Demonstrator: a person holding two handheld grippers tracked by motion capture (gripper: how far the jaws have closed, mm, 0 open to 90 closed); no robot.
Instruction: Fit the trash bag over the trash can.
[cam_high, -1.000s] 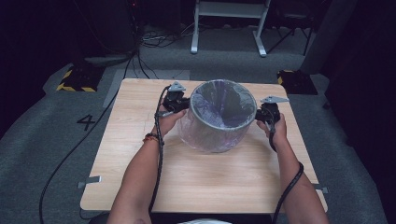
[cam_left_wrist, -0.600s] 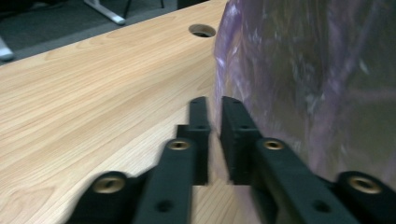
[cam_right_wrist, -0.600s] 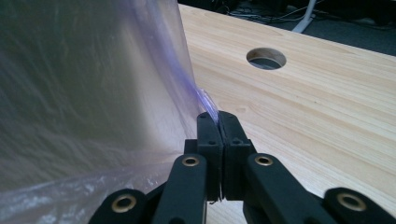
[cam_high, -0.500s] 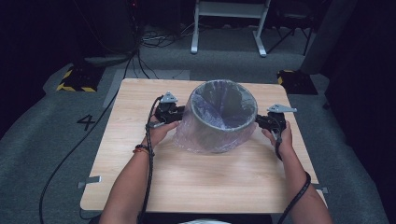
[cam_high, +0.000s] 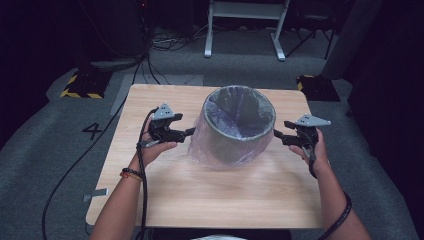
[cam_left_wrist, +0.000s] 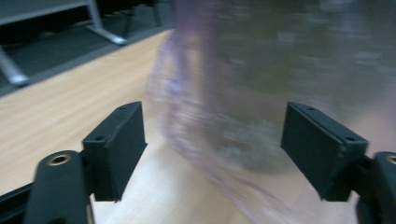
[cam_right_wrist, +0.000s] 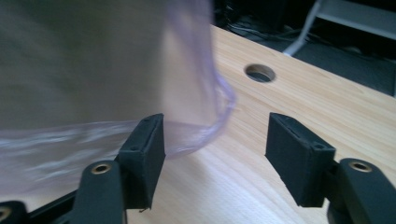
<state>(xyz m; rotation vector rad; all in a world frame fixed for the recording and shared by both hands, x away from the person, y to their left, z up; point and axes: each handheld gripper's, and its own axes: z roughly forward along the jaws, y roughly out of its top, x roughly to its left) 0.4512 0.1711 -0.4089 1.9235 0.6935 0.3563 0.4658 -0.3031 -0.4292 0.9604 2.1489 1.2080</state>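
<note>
A grey round bin (cam_high: 235, 145) stands upright on the wooden table (cam_high: 210, 195), lined with a clear purplish plastic bag (cam_high: 200, 147) folded over its rim and draped down the outside. My left gripper (cam_high: 191, 132) is just left of the bag; its jaws have just been opening and nothing is between its pads. My right gripper (cam_high: 276, 134) is just right of the bin, jaws likewise just opened and holding nothing. The left gripper (cam_left_wrist: 212, 135) faces the blurred bag (cam_left_wrist: 187, 98). The right gripper (cam_right_wrist: 217, 140) faces the bag's hem (cam_right_wrist: 93, 130) and the bin wall (cam_right_wrist: 70, 60).
A round cable hole (cam_right_wrist: 259, 72) is cut in the table beyond the right gripper. On the floor behind stand a metal frame's legs (cam_high: 245, 45), loose cables (cam_high: 165, 42) and a yellow-and-black block (cam_high: 80, 85). A "4" (cam_high: 93, 131) marks the carpet at left.
Both grippers were shut at the bin's rim. They have let go, opened and drawn outward and toward the person. The bag now hangs loose around the bin.
</note>
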